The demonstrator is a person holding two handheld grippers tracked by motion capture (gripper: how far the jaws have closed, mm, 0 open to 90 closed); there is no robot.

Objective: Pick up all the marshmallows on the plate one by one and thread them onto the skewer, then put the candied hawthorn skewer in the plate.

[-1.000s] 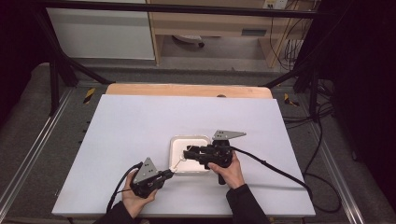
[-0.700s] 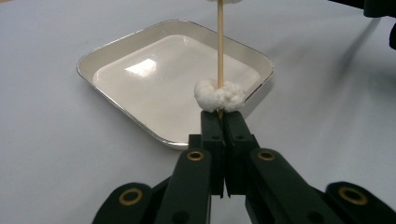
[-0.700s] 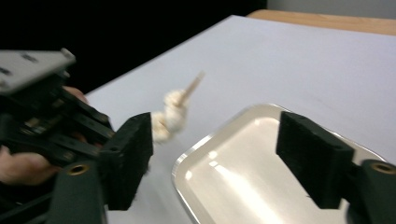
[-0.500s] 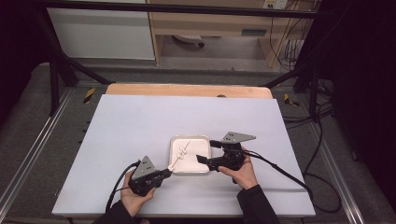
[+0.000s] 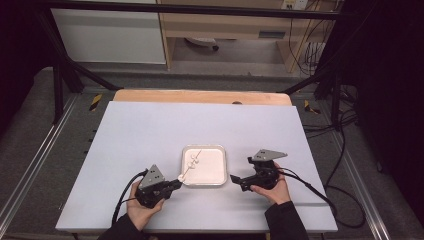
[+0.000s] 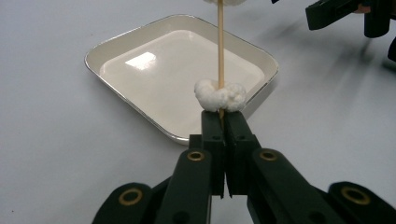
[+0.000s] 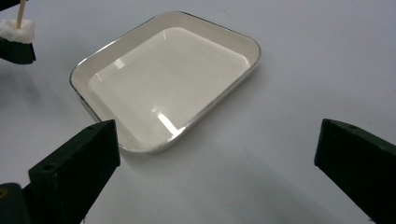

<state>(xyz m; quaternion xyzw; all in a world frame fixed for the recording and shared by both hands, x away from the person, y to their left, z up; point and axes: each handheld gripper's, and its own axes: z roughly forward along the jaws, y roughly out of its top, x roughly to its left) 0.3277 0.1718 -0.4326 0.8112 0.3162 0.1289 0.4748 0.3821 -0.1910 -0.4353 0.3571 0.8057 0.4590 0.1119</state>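
Observation:
My left gripper (image 6: 220,122) is shut on the lower end of a thin wooden skewer (image 6: 219,51). A white marshmallow (image 6: 219,95) sits on the skewer right above the jaw tips. In the high view the skewer (image 5: 196,156) slants up over the cream tray (image 5: 212,172), with white marshmallows (image 5: 193,161) on it, and the left gripper (image 5: 176,183) is at the tray's near left corner. My right gripper (image 7: 217,168) stands wide open with nothing between its jaws, facing the tray (image 7: 168,79). It rests on the table right of the tray (image 5: 235,181).
The tray (image 6: 163,79) holds nothing on its floor and lies near the front middle of a pale table (image 5: 150,130). A wooden strip (image 5: 200,96) runs along the far edge. Cables (image 5: 310,187) trail from the grippers toward the front and right.
My right gripper has drawn back from over the tray to the table on its right. The left gripper has shifted slightly right with the skewer, to the tray's corner.

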